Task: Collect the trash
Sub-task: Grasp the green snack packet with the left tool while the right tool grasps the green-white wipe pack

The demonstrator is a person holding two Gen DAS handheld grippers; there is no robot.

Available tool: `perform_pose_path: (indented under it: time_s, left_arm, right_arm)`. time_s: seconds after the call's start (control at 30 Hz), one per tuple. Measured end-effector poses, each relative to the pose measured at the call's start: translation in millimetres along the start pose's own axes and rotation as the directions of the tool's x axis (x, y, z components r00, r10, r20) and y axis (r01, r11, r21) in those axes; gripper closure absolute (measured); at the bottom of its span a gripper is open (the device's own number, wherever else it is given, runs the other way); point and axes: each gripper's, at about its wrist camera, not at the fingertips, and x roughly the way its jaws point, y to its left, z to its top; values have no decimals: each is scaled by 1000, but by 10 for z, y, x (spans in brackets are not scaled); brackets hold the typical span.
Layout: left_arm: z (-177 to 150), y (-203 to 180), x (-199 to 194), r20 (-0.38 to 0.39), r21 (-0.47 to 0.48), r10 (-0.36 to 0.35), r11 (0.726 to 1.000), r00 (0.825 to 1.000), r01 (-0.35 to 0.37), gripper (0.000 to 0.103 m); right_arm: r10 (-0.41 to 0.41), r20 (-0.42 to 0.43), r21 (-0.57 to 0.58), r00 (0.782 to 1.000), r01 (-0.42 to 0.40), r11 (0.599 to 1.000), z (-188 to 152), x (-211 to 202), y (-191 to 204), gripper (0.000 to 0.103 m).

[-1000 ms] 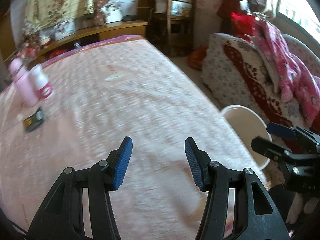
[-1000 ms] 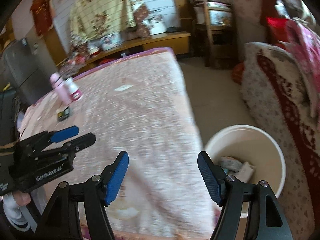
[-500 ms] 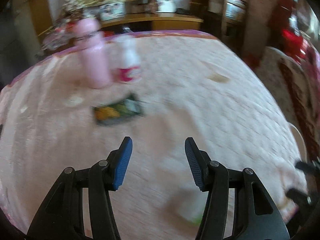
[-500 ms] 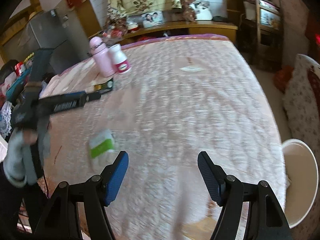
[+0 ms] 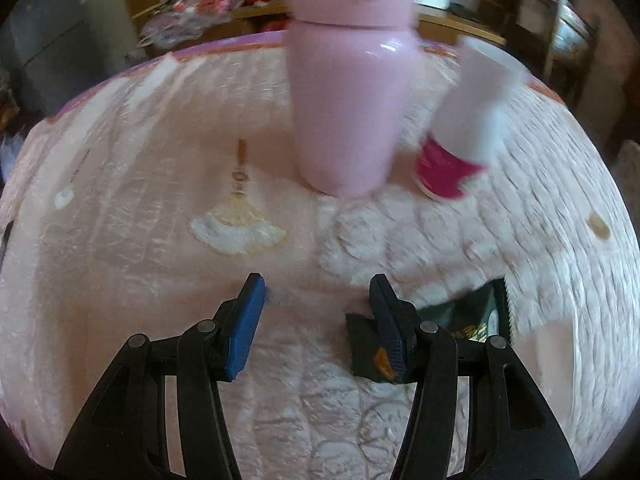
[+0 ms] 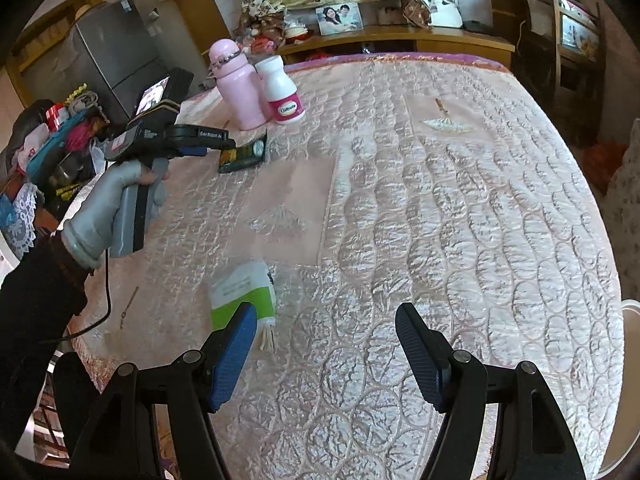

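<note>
A dark green wrapper (image 5: 472,316) lies flat on the pink quilted table cover, partly under the right finger of my open left gripper (image 5: 316,320). It also shows in the right wrist view (image 6: 244,156), where the left gripper (image 6: 216,145) hovers at its left end. A white and green packet (image 6: 244,292) lies on the cover just beyond the left finger of my open, empty right gripper (image 6: 326,344). A white bin's rim (image 6: 632,312) shows at the table's right edge.
A pink bottle (image 5: 348,100) and a white jar with a magenta label (image 5: 464,128) stand close behind the wrapper; both show in the right wrist view (image 6: 238,88) (image 6: 282,92). A fridge (image 6: 112,56) and clutter stand left of the table, a wooden shelf (image 6: 400,38) behind it.
My left gripper has swung left and down from the bin side to the dark wrapper by the bottles. My right gripper has turned from the bin toward the table and the green packet.
</note>
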Motion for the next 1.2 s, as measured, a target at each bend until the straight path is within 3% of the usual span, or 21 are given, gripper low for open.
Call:
perform_pose_path:
  time_s: [0.07,0.17,0.3,0.5,0.63,0.9,0.93,1.0,1.03,1.1,1.2]
  left_arm:
    - [-133,-121,-85,-4,65,-25,998,1000,25,50]
    - [-376,-285,-207,-69,138,-102,984,992,110,50]
    - [-648,-378,-461,-71,222,-136,964,988,148,50]
    - [-726,-125,-691,-54,78,-224,971,973,228,50]
    - [-742,-120,-674,-39,15,-193,981,980,194,50]
    - [-754,-202,-448,-21,-44,-137,990,990,136,50]
    - [-750,-220,-441,-17,-36,-130,991,991,129,50]
    - [-767,-257,-442,-14,-22,-131,991,991,131,51]
    - [-783,-266,-458,-14,-17,-144,989,990,144,52]
    - [-825,-282,-491,-17,-3,-158,988,987,158,70]
    - [-879,-307,-599,-11,4,-184,983,983,184,76]
  right_arm:
    - [0,-3,9,1000,0,1000,7,24,-23,34]
    - [11,-5,27,1000,-10,1000,14,48,-47,34]
    - [25,-3,16,1000,-25,1000,13,46,32,34]
    - [63,-1,-25,998,-63,998,40,83,222,27]
    - [78,-14,-72,997,-79,994,77,217,416,27]
    - [27,-61,-198,998,-38,979,5,628,762,27]
    - [15,-69,-206,998,-29,978,-19,683,774,28]
    - [-8,-61,-213,998,-5,977,-74,723,760,44]
    - [-9,-48,-220,999,-2,975,-85,696,751,59]
    - [12,-48,-209,999,-22,978,-87,647,713,63]
    - [11,-20,-201,1000,-15,980,-71,512,643,67]
